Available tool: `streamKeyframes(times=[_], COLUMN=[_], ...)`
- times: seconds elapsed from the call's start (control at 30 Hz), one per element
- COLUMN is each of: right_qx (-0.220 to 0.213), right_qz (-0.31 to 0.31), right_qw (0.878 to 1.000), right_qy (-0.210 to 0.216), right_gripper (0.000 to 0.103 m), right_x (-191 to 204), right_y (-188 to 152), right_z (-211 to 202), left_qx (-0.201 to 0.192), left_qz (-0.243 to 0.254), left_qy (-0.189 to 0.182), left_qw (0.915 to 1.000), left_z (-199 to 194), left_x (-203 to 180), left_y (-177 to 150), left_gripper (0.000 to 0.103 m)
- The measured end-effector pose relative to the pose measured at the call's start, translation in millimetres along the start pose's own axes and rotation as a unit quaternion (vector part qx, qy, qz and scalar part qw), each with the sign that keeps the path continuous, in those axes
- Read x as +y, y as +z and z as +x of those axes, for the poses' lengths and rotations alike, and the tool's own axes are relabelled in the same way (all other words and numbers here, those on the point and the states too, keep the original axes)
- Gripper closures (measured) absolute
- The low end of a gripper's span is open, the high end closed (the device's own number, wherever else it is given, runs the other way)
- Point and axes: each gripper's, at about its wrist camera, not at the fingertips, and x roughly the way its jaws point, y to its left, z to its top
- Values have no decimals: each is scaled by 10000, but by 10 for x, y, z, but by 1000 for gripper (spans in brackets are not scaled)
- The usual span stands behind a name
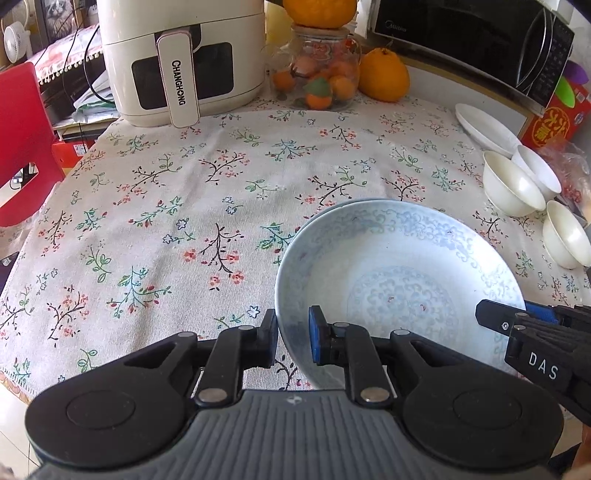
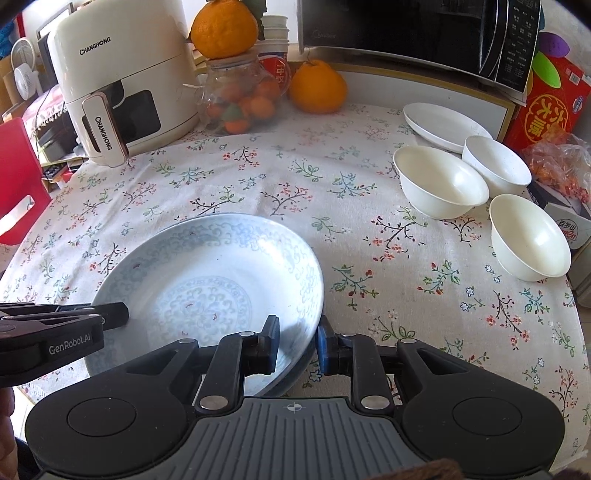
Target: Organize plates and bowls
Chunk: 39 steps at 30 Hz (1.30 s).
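While both jaws clamp it, blue-patterned plate (image 1: 399, 273), floral tablecloth (image 1: 184, 192)

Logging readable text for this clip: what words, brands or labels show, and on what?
"CHANGHONG": air fryer, on its body and handle.
"GenRobot.AI": left gripper, seen from the right wrist.
"DAS": right gripper, seen from the left wrist.
"Midea": microwave, faint, probable reading only.
Red box: large Chinese characters, not read with confidence.
Microwave panel and the small packet at right: too small to read.
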Motion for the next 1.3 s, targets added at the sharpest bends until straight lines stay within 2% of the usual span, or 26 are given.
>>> streamKeyframes(times=[0.53,1.0,1.3], right_qx=[64,-9,-243], right_qz=[-265,71,514], right_qw=[9995,10000,9982], right_qy=[-163,56,189], right_gripper=[77,77,77], right_x=[53,-99,-352], right_y=[-20,95,288], right_z=[46,-29,-123], left_qx=[63,6,-235], left_qz=[31,-83,-191], left_qy=[40,143,91], left_qw=[10000,9999,9995], left_z=[41,42,16], left_x=[7,70,8], left_y=[29,113,316], left_gripper=[88,86,86])
